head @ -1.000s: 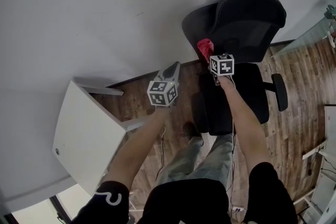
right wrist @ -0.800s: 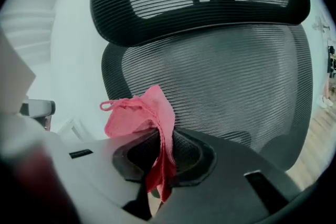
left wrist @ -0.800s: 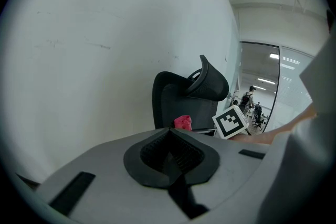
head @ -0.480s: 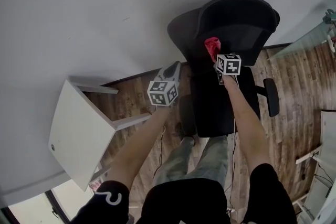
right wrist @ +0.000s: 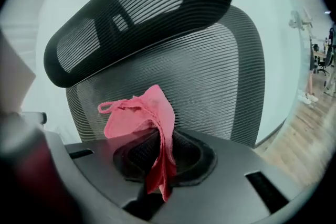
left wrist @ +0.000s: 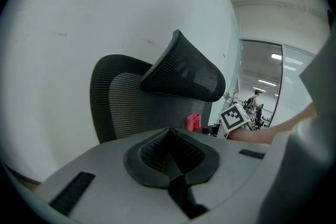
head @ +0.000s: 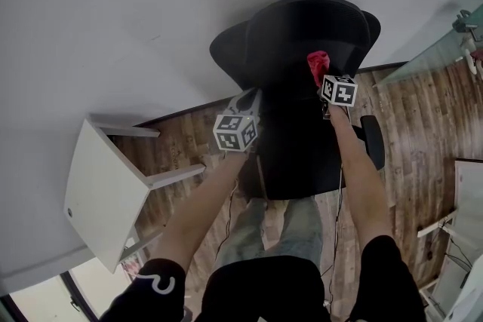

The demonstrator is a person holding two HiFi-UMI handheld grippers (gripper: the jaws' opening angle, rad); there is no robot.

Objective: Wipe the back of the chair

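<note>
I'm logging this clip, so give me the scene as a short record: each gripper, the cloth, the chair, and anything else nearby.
left gripper: jaws shut, empty, pointing at the chair
right gripper: jaws shut on the pink cloth
pink cloth: bunched, sticking up from the jaws, close before the backrest; contact unclear
chair: black mesh, headrest above the backrest
surroundings: white table at the person's left, wood floor

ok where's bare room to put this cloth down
The white table top left of the chair is bare for the pink cloth, so is wood floor to its right. Crowded between the chair's seat and the person's legs.
</note>
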